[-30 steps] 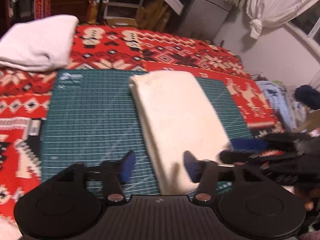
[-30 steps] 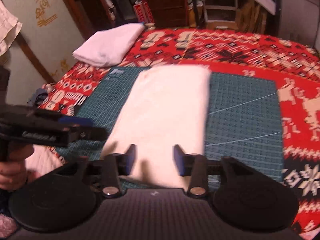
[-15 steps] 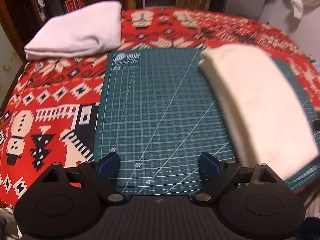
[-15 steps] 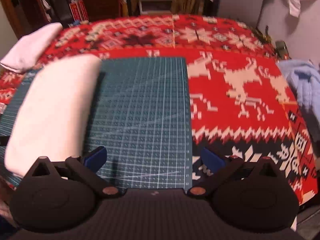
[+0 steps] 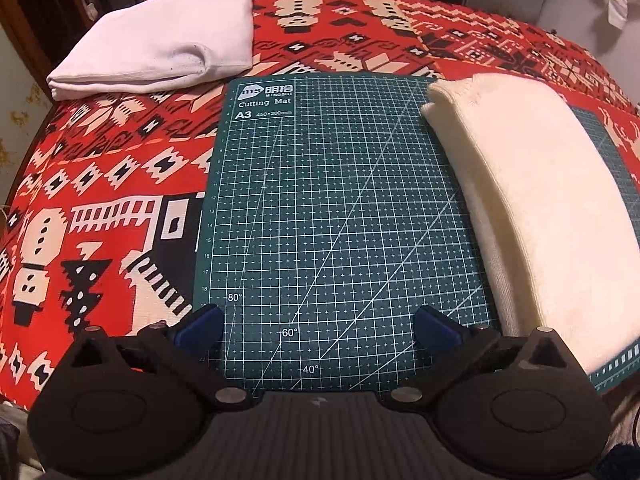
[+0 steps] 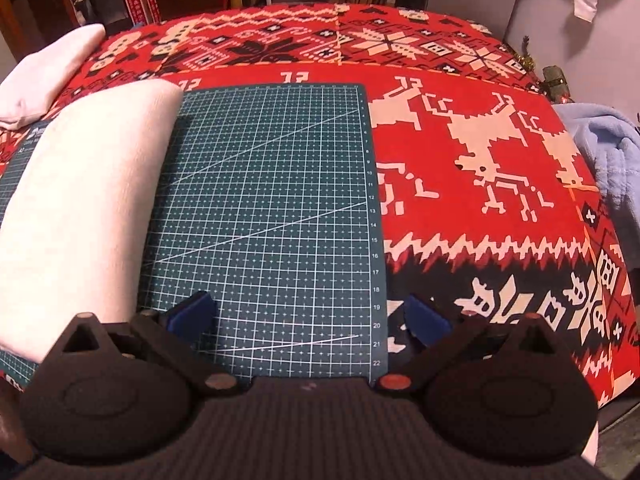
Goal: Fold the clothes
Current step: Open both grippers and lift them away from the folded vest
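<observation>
I am finding both tools idle over the cutting mat (image 5: 340, 208). My left gripper (image 5: 318, 326) is hanging with its fingers spread wide and nothing between them; my right gripper (image 6: 306, 314) is doing the same at the mat's 3 o'clock edge.

The cream garment (image 5: 532, 208) is lying folded into a long, narrow bundle across the mat, at 3 o'clock in the left view and 9 o'clock in the right view. A white folded garment (image 5: 160, 56) is resting apart on the patterned red blanket (image 6: 480, 160), at 11 o'clock.

I am judging that the cream piece already lies folded. Whether it is awaiting one more fold or removal to the white piece, I cannot settle. A blue heap (image 6: 604, 160) is sitting at the blanket's 3 o'clock edge.
</observation>
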Available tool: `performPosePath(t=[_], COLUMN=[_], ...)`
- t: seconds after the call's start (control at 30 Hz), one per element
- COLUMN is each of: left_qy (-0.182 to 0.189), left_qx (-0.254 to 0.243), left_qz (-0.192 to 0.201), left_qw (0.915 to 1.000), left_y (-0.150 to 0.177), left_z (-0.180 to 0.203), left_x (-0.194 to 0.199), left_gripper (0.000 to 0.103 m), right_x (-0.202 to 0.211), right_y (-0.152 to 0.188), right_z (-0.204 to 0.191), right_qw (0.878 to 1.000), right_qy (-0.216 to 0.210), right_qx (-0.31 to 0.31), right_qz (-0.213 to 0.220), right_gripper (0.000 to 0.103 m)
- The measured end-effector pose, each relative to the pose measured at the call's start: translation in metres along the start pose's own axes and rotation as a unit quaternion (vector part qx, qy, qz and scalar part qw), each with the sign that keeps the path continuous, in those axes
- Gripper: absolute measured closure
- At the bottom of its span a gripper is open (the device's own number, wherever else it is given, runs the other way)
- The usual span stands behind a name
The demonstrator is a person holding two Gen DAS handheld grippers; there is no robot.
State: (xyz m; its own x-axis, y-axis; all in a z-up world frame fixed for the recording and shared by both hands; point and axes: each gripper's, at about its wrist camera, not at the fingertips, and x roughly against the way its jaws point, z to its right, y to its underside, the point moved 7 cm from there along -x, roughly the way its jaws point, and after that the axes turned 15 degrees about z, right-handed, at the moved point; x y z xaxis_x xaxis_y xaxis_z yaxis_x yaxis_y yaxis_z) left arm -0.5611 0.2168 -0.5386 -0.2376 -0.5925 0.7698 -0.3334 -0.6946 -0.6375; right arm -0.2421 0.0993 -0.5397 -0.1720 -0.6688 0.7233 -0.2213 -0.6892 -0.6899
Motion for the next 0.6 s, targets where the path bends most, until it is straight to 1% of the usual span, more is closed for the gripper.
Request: performPosePath(t=[0.23,0.3,0.43,0.47,0.5,0.53,0.57,0.6], left_qy=[0.000,0.003,0.006,0.007,0.008,0.017,0.025,0.034], left_qx=[-0.001,-0.003,-0.005,-0.005,-0.004,-0.002,0.001,0.003], left_qz=[0.005,0.001,-0.020,-0.022,-0.024,-0.023,-0.022,-0.020], left_qw=[1.0000,1.0000,0.9998,0.9997,0.9997,0.9996,0.9994,0.9992], left_y=[0.000,-0.001,-0.005,-0.006,-0.007,-0.010,-0.013,-0.016], left_z=[0.000,0.000,0.001,0.001,0.000,0.002,0.003,0.004], left_x=[-0.001,-0.002,-0.003,-0.003,-0.002,0.001,0.003,0.006], left_gripper=[0.000,0.000,0.000,0.005,0.011,0.028,0.037,0.038], right_x=[-0.005,-0.006,0.000,0.002,0.003,0.008,0.014,0.020], right_y=[-0.006,-0.007,-0.018,-0.021,-0.024,-0.030,-0.038,-0.045], right_z=[-0.001,-0.002,-0.003,-0.003,-0.003,-0.007,-0.011,-0.015], right_qw=[1.000,1.000,1.000,1.000,0.999,1.000,0.999,0.999], right_qy=[-0.004,-0.005,-0.010,-0.011,-0.013,-0.019,-0.025,-0.032], right_qx=[0.006,0.008,-0.016,-0.022,-0.029,-0.024,-0.017,-0.010], right_qz=[-0.003,-0.004,-0.007,-0.007,-0.008,0.000,0.009,0.019], right_gripper=[0.000,0.000,0.002,0.005,0.007,0.011,0.015,0.017])
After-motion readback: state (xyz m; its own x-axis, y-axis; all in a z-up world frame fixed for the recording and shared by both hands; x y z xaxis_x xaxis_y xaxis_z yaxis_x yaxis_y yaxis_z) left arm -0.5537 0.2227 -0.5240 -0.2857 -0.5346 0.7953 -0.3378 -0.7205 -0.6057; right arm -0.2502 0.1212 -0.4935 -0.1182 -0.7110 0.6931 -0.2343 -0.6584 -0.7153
